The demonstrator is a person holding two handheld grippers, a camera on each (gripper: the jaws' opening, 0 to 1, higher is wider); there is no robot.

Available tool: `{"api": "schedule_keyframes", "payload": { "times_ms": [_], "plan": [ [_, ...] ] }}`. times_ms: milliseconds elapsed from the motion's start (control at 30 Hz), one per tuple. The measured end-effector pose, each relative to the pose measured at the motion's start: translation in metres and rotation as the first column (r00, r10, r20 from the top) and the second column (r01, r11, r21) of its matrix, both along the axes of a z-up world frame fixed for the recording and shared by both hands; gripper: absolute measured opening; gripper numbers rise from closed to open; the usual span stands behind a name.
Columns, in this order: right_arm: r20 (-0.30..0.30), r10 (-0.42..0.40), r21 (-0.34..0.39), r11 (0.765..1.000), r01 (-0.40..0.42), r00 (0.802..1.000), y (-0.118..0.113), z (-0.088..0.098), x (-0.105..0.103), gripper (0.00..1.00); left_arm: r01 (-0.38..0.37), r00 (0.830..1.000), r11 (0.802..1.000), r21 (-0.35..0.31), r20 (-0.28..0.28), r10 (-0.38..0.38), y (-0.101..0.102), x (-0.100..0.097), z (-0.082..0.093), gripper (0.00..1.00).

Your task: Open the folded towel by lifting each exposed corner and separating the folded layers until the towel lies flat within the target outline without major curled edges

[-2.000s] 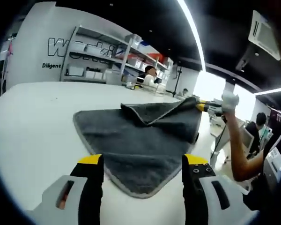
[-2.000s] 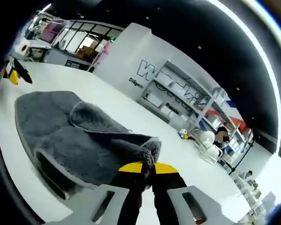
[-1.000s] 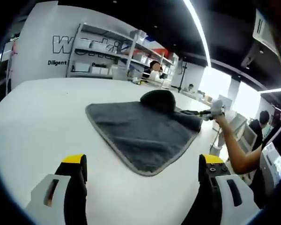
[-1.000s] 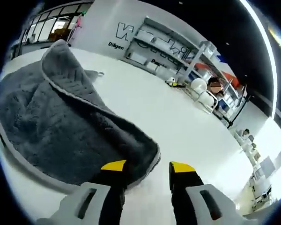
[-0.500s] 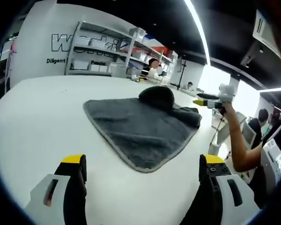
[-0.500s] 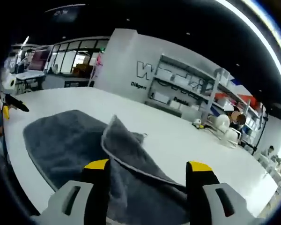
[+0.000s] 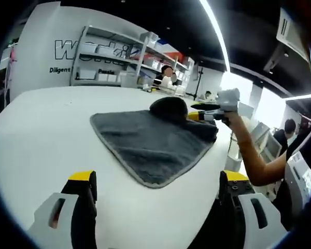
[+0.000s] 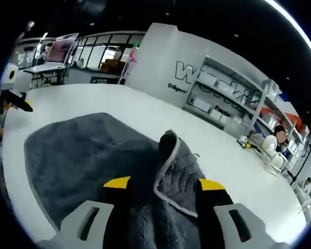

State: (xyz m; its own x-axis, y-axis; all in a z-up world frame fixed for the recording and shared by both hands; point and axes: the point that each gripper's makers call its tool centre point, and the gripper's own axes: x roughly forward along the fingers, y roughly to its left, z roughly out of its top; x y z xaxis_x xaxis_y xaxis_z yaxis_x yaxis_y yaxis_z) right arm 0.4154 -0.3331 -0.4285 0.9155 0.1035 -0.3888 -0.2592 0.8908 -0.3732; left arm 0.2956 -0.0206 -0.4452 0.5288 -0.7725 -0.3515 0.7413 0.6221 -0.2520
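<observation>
A: Looking along the left gripper, black jaws with yellow tips gaping wide and gripping nothing, hovering over the bare near part of the round white table.

B: And past them, lying on that table toward the far right edge, the dark grey fluffy towel with the pale stitched hem. Spreading mostly flat at the near corner, bunching into a rounded hump at the far side.

A: Further right, reaching in over that hump: the right gripper, gripped by a person's hand, forearm trailing down to the right.

B: Turning to the right gripper view: the towel sprawling across the left and centre, a folded flap standing up with its pale hem curling, right between the yellow-tipped jaws.

A: Right gripper jaws standing well apart, straddling the flap. Touching the cloth or merely above it, impossible to tell. Not pinching it, anyway.

B: Behind everything, white shelving standing against a lettered wall.
</observation>
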Motion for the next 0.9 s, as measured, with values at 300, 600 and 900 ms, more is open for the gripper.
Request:
{"api": "schedule_keyframes", "payload": {
  "times_ms": [300,600,900],
  "plan": [
    [0.011,-0.003,-0.100,0.995,0.004,1.000,-0.015,-0.003,0.007,0.05,0.017,1.000,1.000,0.005,0.005,-0.017,-0.004,-0.004,-0.001,0.95],
    [0.063,-0.067,-0.200,0.977,0.078,0.996,-0.063,0.034,0.001,0.03,0.028,1.000,1.000,0.004,0.000,-0.028,-0.005,-0.001,-0.004,0.95],
    [0.083,-0.191,-0.301,0.931,0.208,0.978,-0.145,0.073,0.020,0.00,0.039,0.999,0.999,0.012,0.002,-0.039,-0.006,-0.003,-0.007,0.95]
  ]
}}
